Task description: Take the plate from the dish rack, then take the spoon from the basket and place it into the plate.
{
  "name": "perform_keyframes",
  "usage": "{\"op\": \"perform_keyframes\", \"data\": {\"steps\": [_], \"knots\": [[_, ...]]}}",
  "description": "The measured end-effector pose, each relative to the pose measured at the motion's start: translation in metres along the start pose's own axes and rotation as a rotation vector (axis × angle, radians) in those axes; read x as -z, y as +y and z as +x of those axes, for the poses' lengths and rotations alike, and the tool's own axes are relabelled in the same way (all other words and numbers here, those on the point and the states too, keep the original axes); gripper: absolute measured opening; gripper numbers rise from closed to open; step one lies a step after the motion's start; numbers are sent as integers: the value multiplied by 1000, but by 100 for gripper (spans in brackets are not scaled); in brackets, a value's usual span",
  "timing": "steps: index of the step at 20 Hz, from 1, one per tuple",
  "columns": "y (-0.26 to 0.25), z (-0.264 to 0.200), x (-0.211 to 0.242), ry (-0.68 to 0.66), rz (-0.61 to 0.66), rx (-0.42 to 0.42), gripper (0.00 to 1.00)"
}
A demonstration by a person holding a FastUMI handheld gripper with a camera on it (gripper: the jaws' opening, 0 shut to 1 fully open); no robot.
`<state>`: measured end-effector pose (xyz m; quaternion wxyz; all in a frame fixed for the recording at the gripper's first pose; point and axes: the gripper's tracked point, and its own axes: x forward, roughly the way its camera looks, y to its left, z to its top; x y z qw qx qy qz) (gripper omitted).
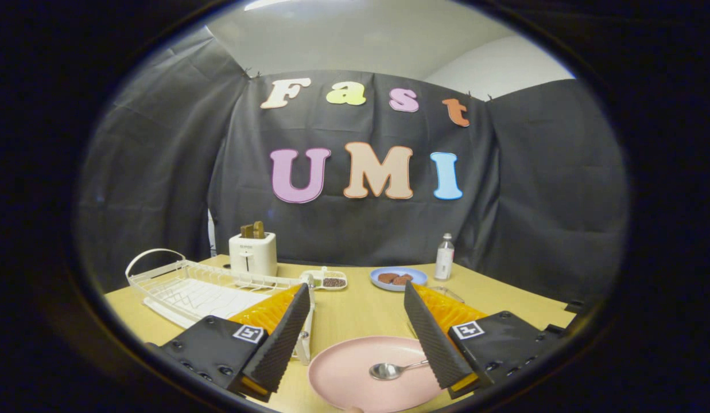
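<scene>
A pink plate (355,376) lies flat on the wooden table, low between my fingers and close under them. A metal spoon (392,370) rests in it, bowl near the plate's middle, handle running toward the right finger. My gripper (355,298) is open and raised above the plate, fingers spread wide with nothing between them. The white wire dish rack (188,287) sits to the left, partly behind the left finger, and looks empty. At its near end a white basket (306,330) shows beside the left finger.
A white toaster (252,253) with toast stands behind the rack. A small divided tray (327,279), a blue plate (398,278) with brown pieces and a small bottle (444,257) stand along the table's far side. Black cloth walls the booth.
</scene>
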<state>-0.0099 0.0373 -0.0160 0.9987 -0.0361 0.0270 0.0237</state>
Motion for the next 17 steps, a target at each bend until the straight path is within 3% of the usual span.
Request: {"op": "perform_keyframes", "data": {"steps": [17], "knots": [[-8,-2,9,20,21,24,100]]}}
